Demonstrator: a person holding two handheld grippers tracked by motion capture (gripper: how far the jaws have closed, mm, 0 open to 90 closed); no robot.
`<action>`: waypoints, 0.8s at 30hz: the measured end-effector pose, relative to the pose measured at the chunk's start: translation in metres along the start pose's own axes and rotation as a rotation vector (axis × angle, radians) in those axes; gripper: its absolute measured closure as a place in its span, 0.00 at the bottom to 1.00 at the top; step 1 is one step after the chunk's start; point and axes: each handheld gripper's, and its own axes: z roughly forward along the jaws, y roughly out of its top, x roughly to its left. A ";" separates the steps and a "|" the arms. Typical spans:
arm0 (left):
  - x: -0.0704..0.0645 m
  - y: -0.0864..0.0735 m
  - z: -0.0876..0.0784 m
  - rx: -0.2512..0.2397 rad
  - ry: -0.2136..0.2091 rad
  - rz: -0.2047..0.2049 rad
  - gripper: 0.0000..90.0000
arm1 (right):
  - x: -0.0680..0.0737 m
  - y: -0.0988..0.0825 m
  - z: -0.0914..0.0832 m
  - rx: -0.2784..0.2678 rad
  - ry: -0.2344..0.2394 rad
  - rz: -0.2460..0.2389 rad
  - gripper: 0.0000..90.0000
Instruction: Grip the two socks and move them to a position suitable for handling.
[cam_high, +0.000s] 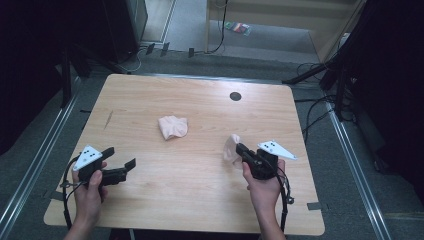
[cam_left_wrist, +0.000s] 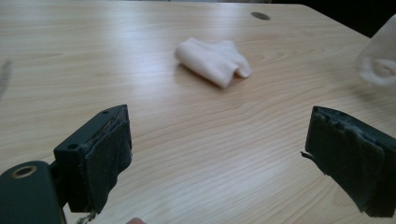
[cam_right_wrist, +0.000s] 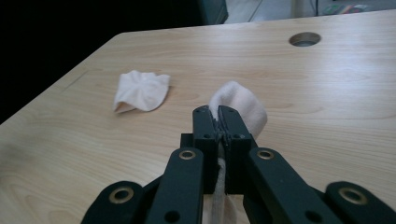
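Right gripper (cam_high: 239, 150) clamped shut on a pale cloth (cam_high: 231, 148), pinching a fold near its edge; cloth bunched and rounded beyond the jaw tips in the right gripper view (cam_right_wrist: 240, 108), strip of it also trapped down between the jaws; held over the right part of the table (cam_high: 200, 200), whether clear of the wood or brushing it, cannot tell; in the left gripper view same cloth blurred at the far right edge (cam_left_wrist: 380, 58). Left gripper (cam_high: 122, 159) spread wide, nothing between the pads, bare wood showing in the gap; sits over the near left of the table, well apart from both cloths. Second cloth (cam_high: 173, 127) crumpled flat on the table near the centre, untouched, between the two grippers and farther back; seen too from the left gripper (cam_left_wrist: 213, 60) and from the right gripper (cam_right_wrist: 141, 91). Round dark hole (cam_high: 235, 96) in the tabletop toward the far edge; right hand (cam_high: 264, 189) and left hand (cam_high: 90, 192) coming in from the near side.
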 end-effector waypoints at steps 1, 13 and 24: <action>-0.006 0.002 0.003 -0.003 -0.011 0.004 0.09 | 0.003 0.000 0.001 -0.001 0.008 -0.005 0.98; -0.040 0.015 0.036 -0.005 -0.094 0.012 0.09 | 0.059 -0.008 0.009 0.023 0.105 -0.078 0.98; -0.062 0.011 0.047 -0.006 -0.182 0.060 0.09 | 0.102 -0.011 0.013 0.017 0.235 -0.103 0.98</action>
